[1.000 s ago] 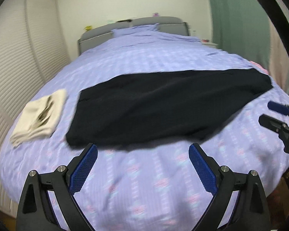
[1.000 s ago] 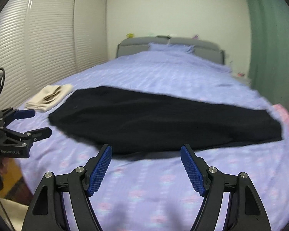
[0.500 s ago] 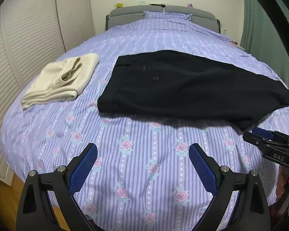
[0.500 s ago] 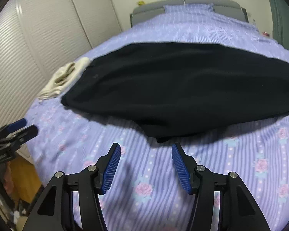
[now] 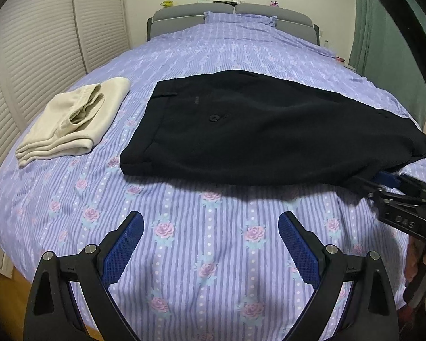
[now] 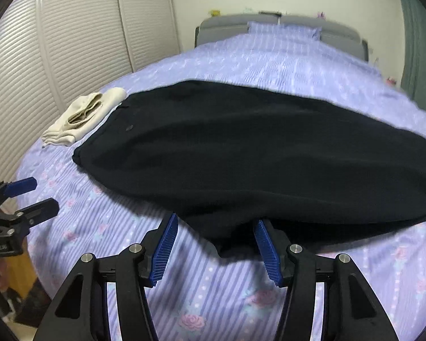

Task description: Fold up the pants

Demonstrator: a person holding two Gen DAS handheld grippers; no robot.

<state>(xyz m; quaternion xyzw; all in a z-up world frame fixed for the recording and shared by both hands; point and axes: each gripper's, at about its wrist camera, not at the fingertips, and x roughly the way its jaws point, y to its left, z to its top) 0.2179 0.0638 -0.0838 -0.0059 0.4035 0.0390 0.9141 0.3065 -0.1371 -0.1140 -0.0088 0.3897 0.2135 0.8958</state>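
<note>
We were in a bedroom with white louvred closet doors point(image 5: 42, 56) along the left wall, a green curtain point(image 5: 383, 42) at the right, and a grey headboard point(image 5: 230, 14) at the far end. The bed point(image 5: 213, 255) wore a lilac striped cover printed with pink roses. The black pants point(image 5: 269, 133) lay flat across its near half, waistband to the left with 1 button showing, legs running to the right. Just beside the waistband, to the left and not touching it, sat a folded beige garment point(image 5: 71, 122).

Our left gripper point(image 5: 210, 244) hovered over bare cover near the bed's near edge, its 2 blue-padded fingers point(image 5: 122, 247) spread wide apart with nothing between them, short of the pants' near edge.

Our right gripper point(image 6: 215, 244) was at the near edge of the pants, towards the leg end. Its fingers point(image 6: 164, 247) stood apart, 1 on each side of a dark point of fabric that hung down between them; the right finger lay partly beneath the cloth. In the left wrist view the same gripper point(image 5: 383, 182) reached in from the right, its tips at the pants' near right corner. We could not tell whether the pads touched the fabric, as the right wrist view was blurred.
</note>
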